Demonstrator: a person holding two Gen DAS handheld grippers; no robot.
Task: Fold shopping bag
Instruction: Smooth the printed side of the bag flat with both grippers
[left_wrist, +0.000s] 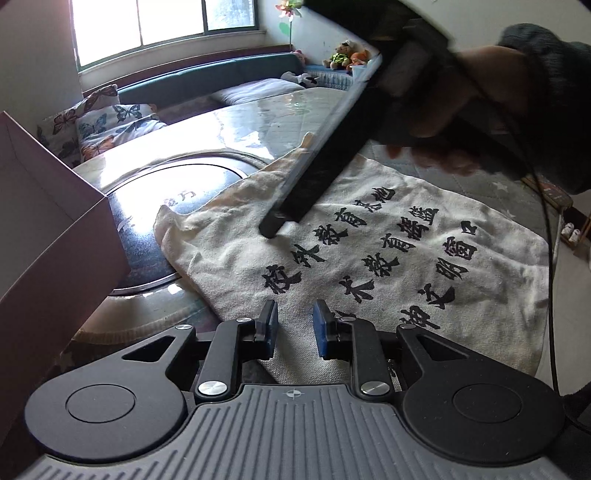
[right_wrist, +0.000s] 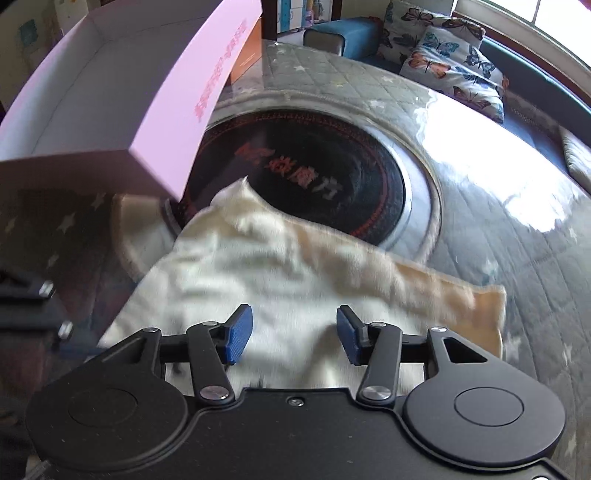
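Canvas, cream and printed with black characters, forms the flat shopping bag (left_wrist: 369, 266) lying on the quilted, glass-topped table (right_wrist: 480, 229), its top edge over the round black hotplate (right_wrist: 314, 173) at 12 o'clock. The left gripper (left_wrist: 294, 325) hovers open above the bag's near edge. The right gripper (right_wrist: 294, 332) is also open over blurred cloth. A pink cardboard box (right_wrist: 122, 92) stands at 10 o'clock.

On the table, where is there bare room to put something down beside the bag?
Free: the quilted cover right of the bag, past the round black plate, toward the pillows. Crowded: the left side, where the pink box overhangs the bag's corner, and the bag's near end, where both open claws hover.
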